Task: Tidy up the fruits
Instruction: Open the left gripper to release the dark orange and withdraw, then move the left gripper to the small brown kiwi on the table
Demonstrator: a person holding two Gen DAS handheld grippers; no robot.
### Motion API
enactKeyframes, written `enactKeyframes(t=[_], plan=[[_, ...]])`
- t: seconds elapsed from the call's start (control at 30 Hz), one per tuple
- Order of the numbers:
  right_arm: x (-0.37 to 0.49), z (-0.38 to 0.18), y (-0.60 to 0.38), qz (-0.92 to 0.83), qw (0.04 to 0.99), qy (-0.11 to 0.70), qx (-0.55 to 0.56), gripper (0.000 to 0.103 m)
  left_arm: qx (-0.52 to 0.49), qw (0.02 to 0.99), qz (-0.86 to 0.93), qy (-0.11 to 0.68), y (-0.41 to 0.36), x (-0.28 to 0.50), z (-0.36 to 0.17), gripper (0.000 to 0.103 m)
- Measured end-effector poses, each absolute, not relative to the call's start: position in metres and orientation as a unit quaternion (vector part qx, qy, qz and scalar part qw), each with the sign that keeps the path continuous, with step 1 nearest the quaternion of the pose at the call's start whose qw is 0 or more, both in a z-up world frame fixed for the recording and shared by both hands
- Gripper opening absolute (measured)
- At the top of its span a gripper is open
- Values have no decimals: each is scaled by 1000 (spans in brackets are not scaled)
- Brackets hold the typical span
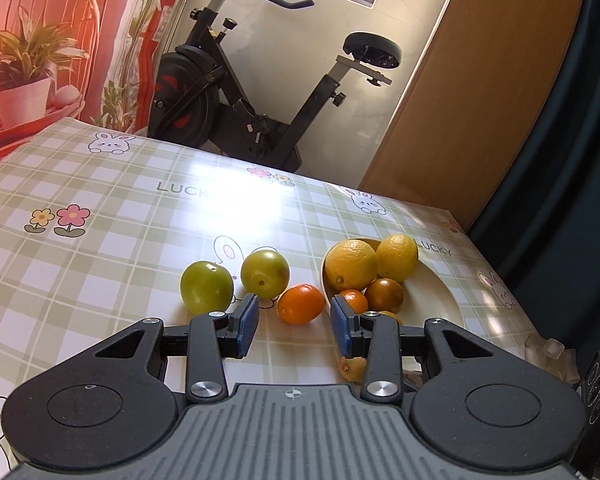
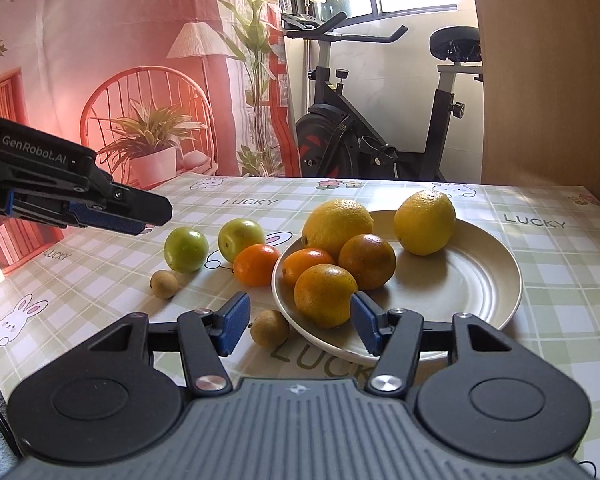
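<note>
The right hand-held gripper (image 2: 298,326) stands spread with nothing pinched: its blue pads (image 2: 233,326) flank the nearest orange (image 2: 325,295) on the plate (image 2: 476,280) without pressing it, which reads as either a fruit just set down or one about to be taken. It points forward and somewhat downward over the near rim, low to the counter (image 2: 548,264). On the plate, behind that orange, sit a smaller orange (image 2: 306,262), a darker brownish orange (image 2: 367,261) and two lemons (image 2: 337,222), one (image 2: 425,222) apart toward the far rim; the right half of the plate is bare, so there is room for more. Off the plate, an orange fruit (image 2: 256,265) rests just beside its left rim, two green fruits (image 2: 186,249) lie further left, the second (image 2: 241,239) behind the orange one, and two small brown fruits (image 2: 164,284) lie on the cloth, one (image 2: 269,328) just beside the plate's near edge. The left hand-held gripper (image 1: 294,322) is also empty, its jaws modestly parted and aimed down over the loose orange fruit (image 1: 301,304), between the green fruits (image 1: 206,287) and the plate (image 1: 432,304); seen from the right wrist it hangs tilted above the counter's left side (image 2: 138,216), clear of everything. Judging by the layout, gathering is partly done: five fruits are plated and five remain loose. Behind the counter stands an exercise bike (image 2: 380,136).
</note>
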State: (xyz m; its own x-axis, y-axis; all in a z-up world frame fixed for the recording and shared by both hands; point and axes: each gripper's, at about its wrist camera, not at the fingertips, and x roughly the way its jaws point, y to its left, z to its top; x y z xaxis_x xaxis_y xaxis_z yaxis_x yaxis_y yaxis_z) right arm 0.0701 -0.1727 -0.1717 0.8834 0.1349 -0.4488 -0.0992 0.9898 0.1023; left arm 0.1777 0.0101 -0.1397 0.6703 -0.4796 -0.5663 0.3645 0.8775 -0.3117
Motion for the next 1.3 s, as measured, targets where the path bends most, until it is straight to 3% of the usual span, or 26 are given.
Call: enactKeyframes(t=[0.2, 0.33, 1.3], plan=[[63, -175, -160, 74, 964, 254, 16, 58, -88, 905, -237, 343, 12, 174, -157, 41], [68, -173, -154, 83, 961, 265, 15, 50, -102, 903, -235, 346, 23, 176, -162, 41], [122, -187, -134, 95, 943, 317, 27, 39, -85, 906, -179, 373, 27, 188, -189, 42]])
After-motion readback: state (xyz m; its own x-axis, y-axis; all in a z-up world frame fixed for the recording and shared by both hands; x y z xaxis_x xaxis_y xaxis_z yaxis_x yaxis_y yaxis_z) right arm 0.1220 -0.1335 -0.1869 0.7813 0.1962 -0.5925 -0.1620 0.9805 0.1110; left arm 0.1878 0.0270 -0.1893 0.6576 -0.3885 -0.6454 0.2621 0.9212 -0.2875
